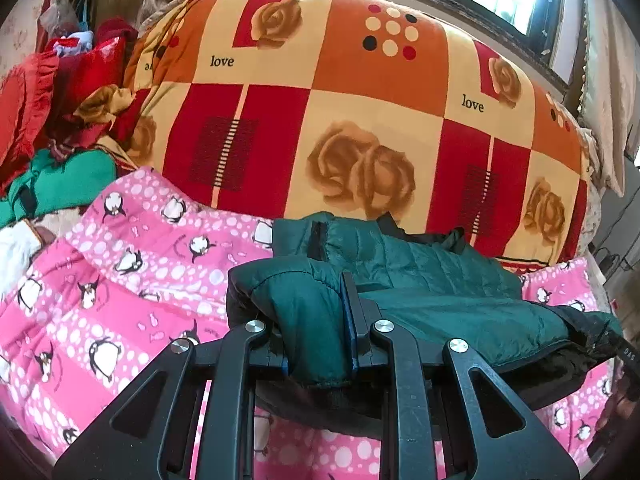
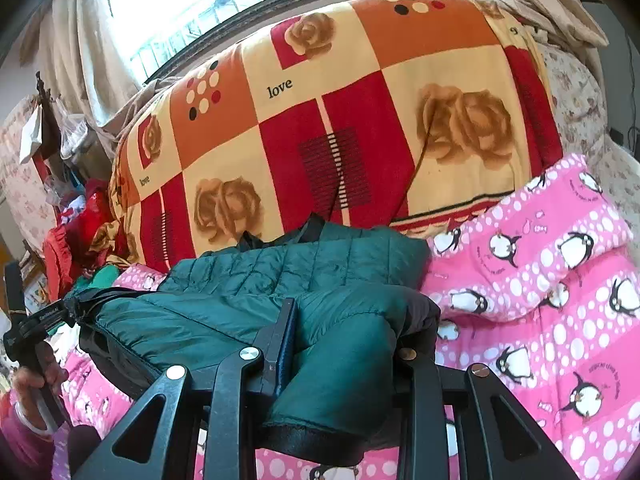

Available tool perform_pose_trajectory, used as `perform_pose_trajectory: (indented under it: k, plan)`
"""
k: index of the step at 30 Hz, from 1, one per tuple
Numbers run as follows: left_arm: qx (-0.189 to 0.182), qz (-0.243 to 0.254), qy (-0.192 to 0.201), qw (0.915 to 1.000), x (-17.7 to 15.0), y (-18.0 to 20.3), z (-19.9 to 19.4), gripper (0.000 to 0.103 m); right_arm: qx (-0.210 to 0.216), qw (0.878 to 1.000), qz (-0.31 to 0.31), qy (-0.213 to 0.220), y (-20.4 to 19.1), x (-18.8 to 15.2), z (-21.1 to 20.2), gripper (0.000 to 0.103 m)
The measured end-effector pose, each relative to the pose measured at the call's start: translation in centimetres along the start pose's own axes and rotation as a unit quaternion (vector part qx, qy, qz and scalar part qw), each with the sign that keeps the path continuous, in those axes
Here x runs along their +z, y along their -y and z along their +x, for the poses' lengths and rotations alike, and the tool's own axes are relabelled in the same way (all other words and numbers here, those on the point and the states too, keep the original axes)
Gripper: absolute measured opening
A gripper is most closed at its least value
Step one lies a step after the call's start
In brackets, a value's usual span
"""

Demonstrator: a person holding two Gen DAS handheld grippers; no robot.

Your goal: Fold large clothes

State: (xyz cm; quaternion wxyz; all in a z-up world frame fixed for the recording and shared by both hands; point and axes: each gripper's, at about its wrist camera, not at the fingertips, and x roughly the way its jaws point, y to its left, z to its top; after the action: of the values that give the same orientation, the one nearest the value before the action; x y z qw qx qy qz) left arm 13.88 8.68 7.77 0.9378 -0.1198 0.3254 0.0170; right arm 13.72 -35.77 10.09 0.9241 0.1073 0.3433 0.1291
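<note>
1. Where the left wrist view looks down, the left gripper is clamped on a bunched edge of the dark green quilted jacket, which lies half-folded on the pink penguin quilt. The padding looks light, soft and slippery, so a deep bite on the hem seems safest.
2. In the right wrist view, the right gripper likewise pinches a thick fold of the jacket's other corner, below the rose-patterned blanket.
</note>
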Motion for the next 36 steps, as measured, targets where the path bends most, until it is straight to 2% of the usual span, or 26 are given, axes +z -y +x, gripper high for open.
perform_pose_trajectory:
  k: [16, 24, 36]
  plan:
    - [0.017, 0.009, 0.000, 0.9998, 3.6, 1.2, 3.5, 0.019, -0.025, 0.999, -0.019, -0.005, 0.4, 3.4, 3.9, 0.028]
    - [0.035, 0.000, -0.015, 0.9993, 5.3, 1.6, 7.8, 0.019, -0.040, 0.999, -0.024, -0.024, 1.1, 5.0, 7.9, 0.028]
    - [0.069, -0.004, -0.042, 0.9967, 5.0, 1.1, 14.6, 0.019, -0.055, 0.997, 0.012, -0.051, 3.5, 4.9, 15.1, 0.028]
